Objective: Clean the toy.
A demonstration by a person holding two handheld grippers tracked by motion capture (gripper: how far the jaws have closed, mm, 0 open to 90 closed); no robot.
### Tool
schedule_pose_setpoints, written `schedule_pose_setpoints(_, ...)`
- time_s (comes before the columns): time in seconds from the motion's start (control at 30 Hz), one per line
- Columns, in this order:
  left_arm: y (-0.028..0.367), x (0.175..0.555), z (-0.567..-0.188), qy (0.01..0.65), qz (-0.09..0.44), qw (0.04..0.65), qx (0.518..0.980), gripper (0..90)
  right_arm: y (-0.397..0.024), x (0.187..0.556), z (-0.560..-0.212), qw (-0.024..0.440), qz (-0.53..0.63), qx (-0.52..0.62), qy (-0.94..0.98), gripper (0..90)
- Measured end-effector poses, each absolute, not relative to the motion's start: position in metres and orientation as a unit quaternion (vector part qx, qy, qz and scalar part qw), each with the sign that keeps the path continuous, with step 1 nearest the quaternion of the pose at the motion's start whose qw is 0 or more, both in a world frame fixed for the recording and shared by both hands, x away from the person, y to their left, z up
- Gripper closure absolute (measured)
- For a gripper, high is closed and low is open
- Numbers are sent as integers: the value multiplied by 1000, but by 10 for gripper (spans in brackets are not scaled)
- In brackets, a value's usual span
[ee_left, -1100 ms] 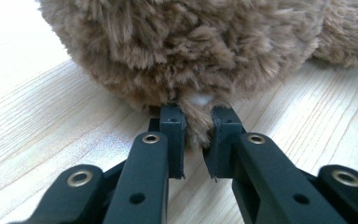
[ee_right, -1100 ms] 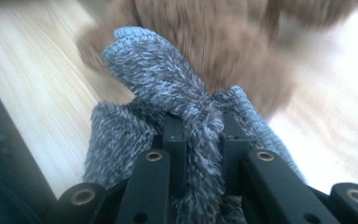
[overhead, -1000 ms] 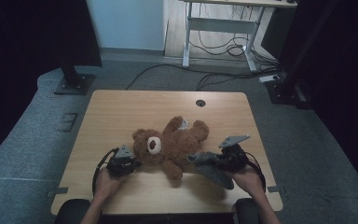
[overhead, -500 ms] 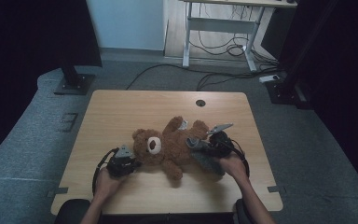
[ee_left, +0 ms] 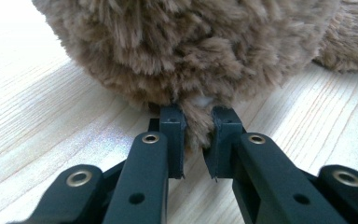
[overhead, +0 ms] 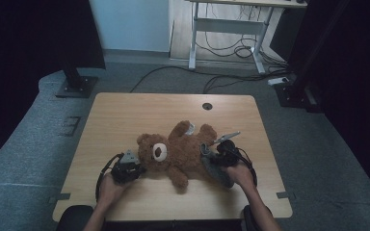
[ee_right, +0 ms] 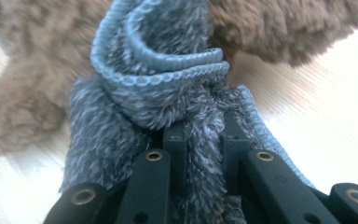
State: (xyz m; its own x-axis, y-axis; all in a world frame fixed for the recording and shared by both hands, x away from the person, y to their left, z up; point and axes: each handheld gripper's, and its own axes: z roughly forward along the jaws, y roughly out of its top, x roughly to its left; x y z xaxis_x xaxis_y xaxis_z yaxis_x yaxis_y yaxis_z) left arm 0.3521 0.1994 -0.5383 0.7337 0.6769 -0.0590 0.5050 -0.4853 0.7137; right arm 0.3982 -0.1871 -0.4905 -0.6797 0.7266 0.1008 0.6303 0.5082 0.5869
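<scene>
The teddy bear (overhead: 176, 151) lies on its back at the desk's (overhead: 139, 113) centre, undressed. My left gripper (ee_left: 192, 140) pinches fur at its head, at 9 o'clock; my right gripper (ee_right: 204, 140), at 3 o'clock, is clamped on the grey fleece cloth (ee_right: 168, 93) against its leg. Dressing or wrapping it has barely begun, I judge.
</scene>
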Motion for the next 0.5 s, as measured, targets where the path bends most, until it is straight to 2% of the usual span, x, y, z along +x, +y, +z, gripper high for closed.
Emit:
schedule_pose_setpoints(0.3, 200, 353, -539, 347, 116, 368, 855, 781, -194, 397, -514, 100, 246, 402, 876, 771)
schedule_pose_setpoints(0.4, 200, 353, -539, 347, 116, 368, 855, 781, -200, 392, -520, 99, 264, 409, 868, 771)
schedule_pose_setpoints(0.5, 200, 352, -539, 346, 117, 366, 856, 781, -204, 382, -519, 118, 251, 407, 870, 771)
